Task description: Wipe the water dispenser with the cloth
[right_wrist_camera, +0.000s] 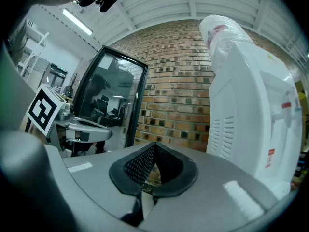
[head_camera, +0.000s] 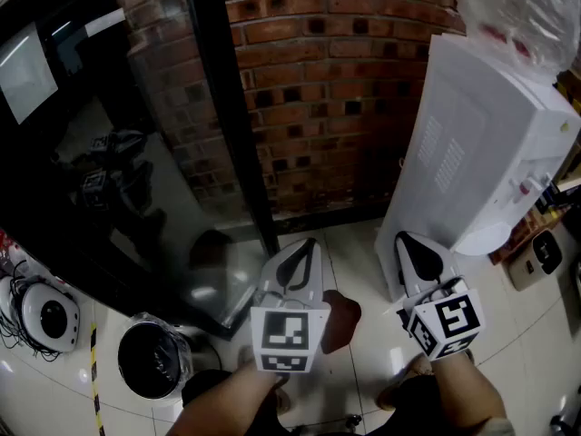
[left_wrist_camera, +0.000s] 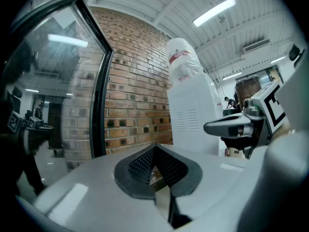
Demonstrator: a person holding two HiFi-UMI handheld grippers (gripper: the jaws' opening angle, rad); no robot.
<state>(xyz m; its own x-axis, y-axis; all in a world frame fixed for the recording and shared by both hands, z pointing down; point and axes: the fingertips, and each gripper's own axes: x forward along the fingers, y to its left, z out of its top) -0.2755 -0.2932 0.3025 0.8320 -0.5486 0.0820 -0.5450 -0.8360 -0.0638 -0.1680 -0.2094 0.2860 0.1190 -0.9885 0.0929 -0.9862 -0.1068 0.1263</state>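
Hovering empty, the 2 tongs: left tongs (left_wrist_camera: 154, 151) and right tongs (right_wrist_camera: 155, 149) are both pinched shut on nothing. Water dispenser (head_camera: 490, 153) is standing ahead of the right tongs, by the brick wall (head_camera: 345, 80), untouched. No cloth is showing, so wiping is seemingly not started; everything is remaining.

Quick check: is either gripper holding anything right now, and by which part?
Nothing is held: the left gripper and right gripper both have jaws together, empty.

Dim head view, the white dispenser (head_camera: 490, 153) brightest, tiles (head_camera: 363, 384) glinting, dark glass (head_camera: 118, 216) mirroring the room; gripper views, lit by ceiling tubes (left_wrist_camera: 215, 11), bow outward with black corners and a soft foreground.
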